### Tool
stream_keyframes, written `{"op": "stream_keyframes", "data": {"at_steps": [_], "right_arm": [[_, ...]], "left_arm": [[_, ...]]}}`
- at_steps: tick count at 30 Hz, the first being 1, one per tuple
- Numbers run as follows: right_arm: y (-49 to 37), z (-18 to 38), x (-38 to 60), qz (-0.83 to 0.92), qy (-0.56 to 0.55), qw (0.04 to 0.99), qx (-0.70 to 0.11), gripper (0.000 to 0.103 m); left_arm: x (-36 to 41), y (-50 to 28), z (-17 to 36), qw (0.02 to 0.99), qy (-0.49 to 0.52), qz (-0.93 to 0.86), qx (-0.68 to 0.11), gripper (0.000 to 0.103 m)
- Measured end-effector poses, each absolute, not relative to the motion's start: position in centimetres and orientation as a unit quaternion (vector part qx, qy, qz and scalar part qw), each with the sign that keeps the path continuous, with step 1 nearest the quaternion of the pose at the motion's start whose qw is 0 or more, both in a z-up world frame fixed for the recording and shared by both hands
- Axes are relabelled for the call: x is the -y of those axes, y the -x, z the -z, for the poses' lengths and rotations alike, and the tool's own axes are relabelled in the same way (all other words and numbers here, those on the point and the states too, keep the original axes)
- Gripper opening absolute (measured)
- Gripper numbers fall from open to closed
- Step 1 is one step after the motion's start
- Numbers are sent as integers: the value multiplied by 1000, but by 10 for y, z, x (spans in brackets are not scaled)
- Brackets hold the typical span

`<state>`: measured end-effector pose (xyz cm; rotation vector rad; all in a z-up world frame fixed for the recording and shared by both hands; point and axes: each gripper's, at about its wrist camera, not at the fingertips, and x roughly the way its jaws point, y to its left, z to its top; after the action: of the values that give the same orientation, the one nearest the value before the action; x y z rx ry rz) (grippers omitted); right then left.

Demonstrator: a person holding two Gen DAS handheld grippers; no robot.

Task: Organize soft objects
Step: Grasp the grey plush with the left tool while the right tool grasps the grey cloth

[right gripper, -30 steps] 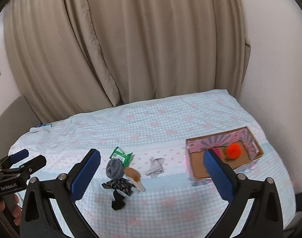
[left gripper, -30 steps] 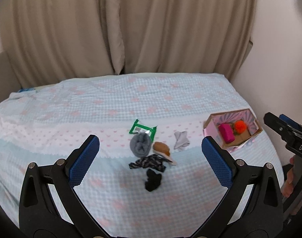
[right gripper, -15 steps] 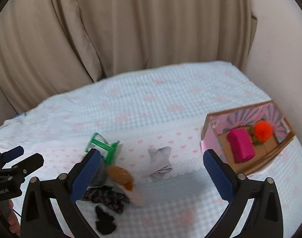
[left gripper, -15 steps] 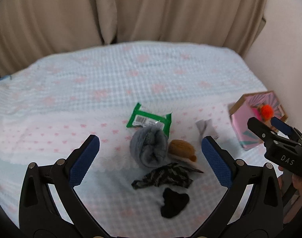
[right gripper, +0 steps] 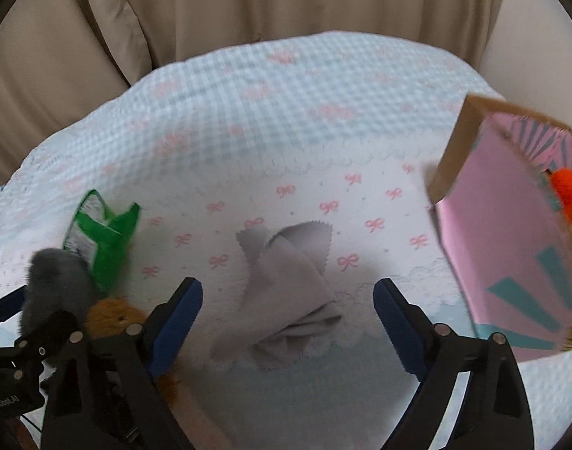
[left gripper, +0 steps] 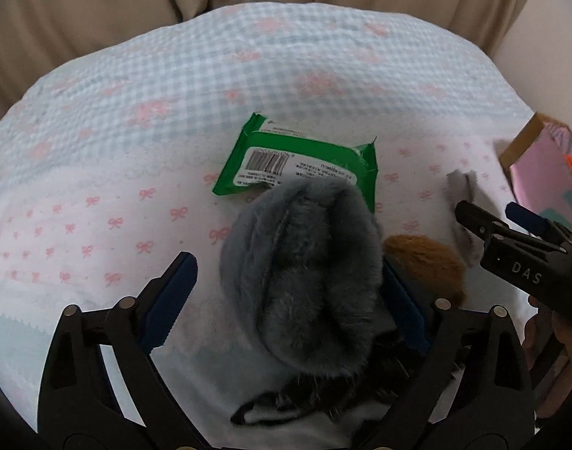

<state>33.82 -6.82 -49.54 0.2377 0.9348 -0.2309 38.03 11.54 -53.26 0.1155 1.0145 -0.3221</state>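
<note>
On the checked bedspread (left gripper: 173, 86) lies a grey fluffy sock (left gripper: 301, 273), and my left gripper (left gripper: 286, 296) straddles it with jaws closing. The left pad stands clear of the sock, and the fluff hides part of the right pad. A green wipes packet (left gripper: 297, 161) lies just beyond it, a brown plush toy (left gripper: 424, 262) to its right, and a dark patterned cloth (left gripper: 323, 401) beneath. In the right wrist view a crumpled grey cloth (right gripper: 286, 285) lies between the closing jaws of my right gripper (right gripper: 287, 318), untouched by either pad.
A pink cardboard box (right gripper: 511, 262) with an orange pom-pom (right gripper: 569, 191) inside stands close on the right. Beige curtains (right gripper: 248, 7) hang behind the bed. My right gripper (left gripper: 486, 212) shows at the right edge of the left wrist view, with a hand below it.
Both grippers have dropped steeply toward the bed and now sit right over the sock and the grey cloth. Their jaws have narrowed a little. Nothing on the bed has moved.
</note>
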Motion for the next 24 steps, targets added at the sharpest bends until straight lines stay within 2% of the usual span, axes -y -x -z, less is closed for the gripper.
{"op": "stream_keyframes", "data": {"at_steps": [1, 3, 5, 7, 9, 11, 14, 24], "right_arm": [[-341, 501, 69, 110, -113, 879, -450, 85], [-344, 509, 69, 112, -107, 877, -455, 78], [-345, 516, 71, 111, -109, 873, -462, 65], [-348, 520, 69, 115, -102, 874, -461, 61], [-346, 518, 67, 114, -88, 877, -458, 50], [-346, 517, 65, 114, -80, 878, -457, 31], [-345, 515, 65, 113, -82, 877, -460, 18], [-331, 475, 69, 104, -103, 887, -437, 17]], "left_arm": [[-114, -382, 536, 859, -56, 155, -485, 88], [-110, -385, 542, 856, -60, 156, -490, 77], [-107, -386, 545, 856, -69, 151, -490, 75], [-107, -386, 546, 856, -75, 147, -489, 69], [-110, -387, 545, 856, -66, 146, -492, 62], [-113, -388, 542, 855, -56, 144, -495, 56], [-113, -385, 538, 856, -54, 140, -495, 52], [-119, -370, 498, 865, -38, 133, -482, 51]]}}
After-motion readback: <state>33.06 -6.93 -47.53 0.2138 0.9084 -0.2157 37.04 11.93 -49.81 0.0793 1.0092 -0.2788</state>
